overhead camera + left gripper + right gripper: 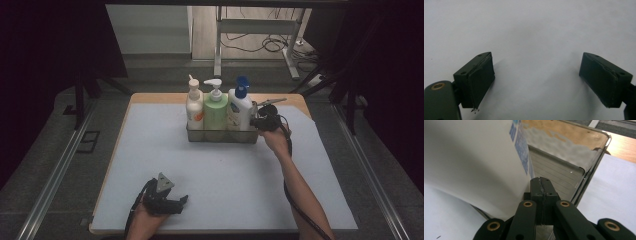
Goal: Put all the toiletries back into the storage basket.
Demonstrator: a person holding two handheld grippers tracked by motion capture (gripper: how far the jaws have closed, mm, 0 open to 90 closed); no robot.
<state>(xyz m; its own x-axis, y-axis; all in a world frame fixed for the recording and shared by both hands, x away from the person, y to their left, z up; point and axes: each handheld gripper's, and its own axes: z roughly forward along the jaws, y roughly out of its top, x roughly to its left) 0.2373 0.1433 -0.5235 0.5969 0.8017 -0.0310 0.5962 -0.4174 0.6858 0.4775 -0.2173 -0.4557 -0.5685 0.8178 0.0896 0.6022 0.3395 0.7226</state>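
Observation:
A clear basket (222,136) stands at the back middle of the table, holding a white and orange pump bottle (194,107), a green pump bottle (216,109) and a white bottle with a blue cap (240,106). My right gripper (256,121) is at the basket's right end, jaws shut. In the right gripper view its closed tips (541,185) sit beside the white bottle (474,162), just inside the basket's end wall (590,167); I see nothing between them. My left gripper (183,201) rests near the front edge, and its open jaws (536,82) are bare over the mat.
A pale blue mat (210,175) covers the wooden table (150,97). A person's right forearm (300,190) runs from the bottom right up to the basket. Metal rails (55,170) flank the table, and cables (272,42) lie on the floor behind.

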